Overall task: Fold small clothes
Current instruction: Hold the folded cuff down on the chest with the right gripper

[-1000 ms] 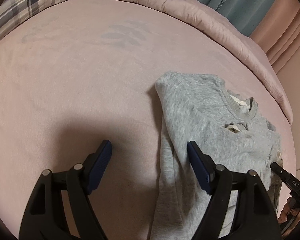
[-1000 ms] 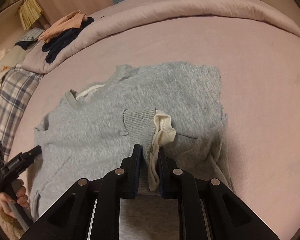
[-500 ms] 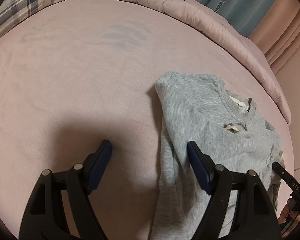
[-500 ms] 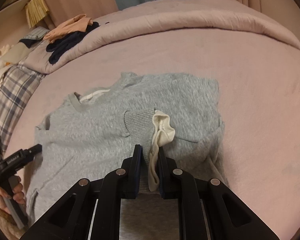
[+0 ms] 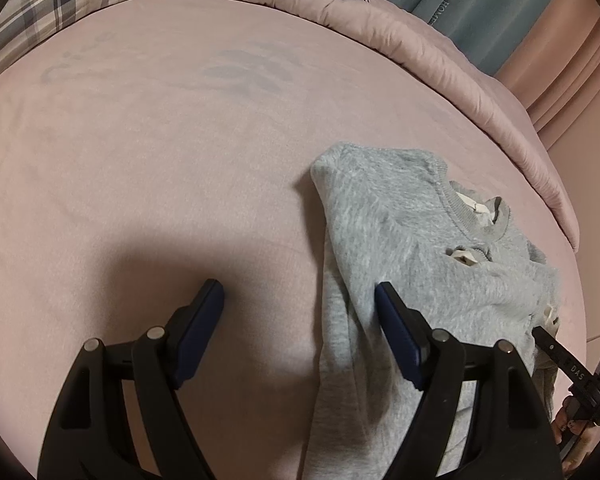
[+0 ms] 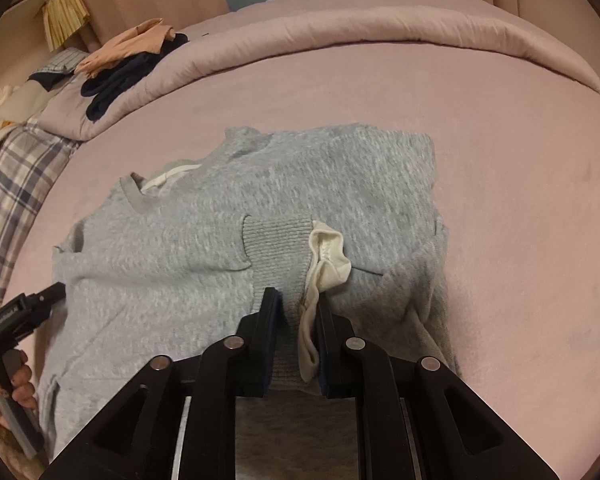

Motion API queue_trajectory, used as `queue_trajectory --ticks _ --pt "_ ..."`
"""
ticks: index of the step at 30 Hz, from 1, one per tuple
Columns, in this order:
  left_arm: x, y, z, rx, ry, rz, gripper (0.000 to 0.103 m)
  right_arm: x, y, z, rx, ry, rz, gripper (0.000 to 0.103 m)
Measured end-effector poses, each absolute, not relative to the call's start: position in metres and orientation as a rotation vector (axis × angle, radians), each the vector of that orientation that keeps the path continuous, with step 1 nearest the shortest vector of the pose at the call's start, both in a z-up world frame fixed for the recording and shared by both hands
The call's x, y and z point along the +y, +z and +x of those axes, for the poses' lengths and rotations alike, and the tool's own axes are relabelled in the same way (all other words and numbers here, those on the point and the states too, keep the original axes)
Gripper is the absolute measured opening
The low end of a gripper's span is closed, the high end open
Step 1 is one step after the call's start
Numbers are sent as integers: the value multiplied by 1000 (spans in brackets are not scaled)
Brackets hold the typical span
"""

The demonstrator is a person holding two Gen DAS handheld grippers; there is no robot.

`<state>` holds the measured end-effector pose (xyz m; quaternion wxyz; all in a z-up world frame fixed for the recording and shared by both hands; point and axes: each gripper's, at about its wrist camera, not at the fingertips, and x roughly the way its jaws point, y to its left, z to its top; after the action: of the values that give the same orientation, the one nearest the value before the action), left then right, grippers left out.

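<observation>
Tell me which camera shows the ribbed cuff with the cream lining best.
The right wrist view. There the ribbed cuff lies centre frame on the grey sweatshirt, its cream lining turned out and pinched in the right gripper. The left wrist view shows only a small cream scrap near the collar.

Left gripper [image 5: 299,296] angled downward, jaws wide apart; right gripper [image 6: 296,304] angled downward, jaws nearly together.

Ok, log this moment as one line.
right gripper: shut on sleeve cuff | left gripper: open, empty | grey sweatshirt: on bed, partly folded
</observation>
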<state>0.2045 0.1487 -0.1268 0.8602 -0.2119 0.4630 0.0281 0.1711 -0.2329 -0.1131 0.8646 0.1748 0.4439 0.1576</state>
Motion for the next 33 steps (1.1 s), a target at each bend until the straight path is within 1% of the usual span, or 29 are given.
queue_trajectory --ticks 24,33 --pt "145 -119 186 957 31 -483 78 -236 -117 170 922 340 390 13" --pt "138 -106 171 928 -13 -486 78 -238 -118 169 918 340 397 13"
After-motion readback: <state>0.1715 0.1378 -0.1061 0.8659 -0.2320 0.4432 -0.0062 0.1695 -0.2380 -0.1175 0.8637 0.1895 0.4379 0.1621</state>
